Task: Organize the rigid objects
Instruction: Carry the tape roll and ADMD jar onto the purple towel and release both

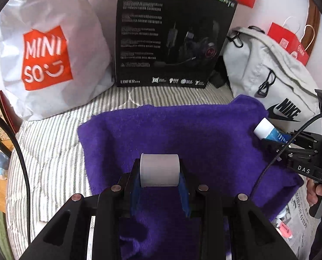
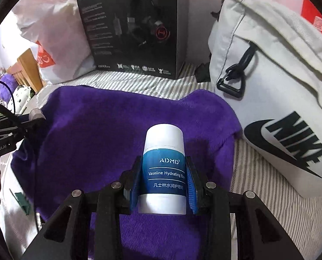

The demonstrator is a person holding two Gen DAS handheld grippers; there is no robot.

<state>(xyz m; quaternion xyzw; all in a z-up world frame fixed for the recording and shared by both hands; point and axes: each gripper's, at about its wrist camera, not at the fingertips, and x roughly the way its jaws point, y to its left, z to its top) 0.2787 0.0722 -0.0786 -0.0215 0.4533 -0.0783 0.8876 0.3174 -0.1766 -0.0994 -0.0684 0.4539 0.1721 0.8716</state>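
Note:
My left gripper is shut on a small grey cylinder, held sideways above a purple towel. My right gripper is shut on a white and blue ADMD Vaseline balm bottle, cap pointing forward over the same purple towel. In the left wrist view the right gripper comes in from the right with the bottle over the towel's right edge. In the right wrist view the left gripper shows at the left edge with the grey cylinder.
The towel lies on a striped bedsheet. Behind it stand a white Miniso bag, a black Edifier headset box and a white Nike bag. A red paper bag is at the far right. Newspaper lies front right.

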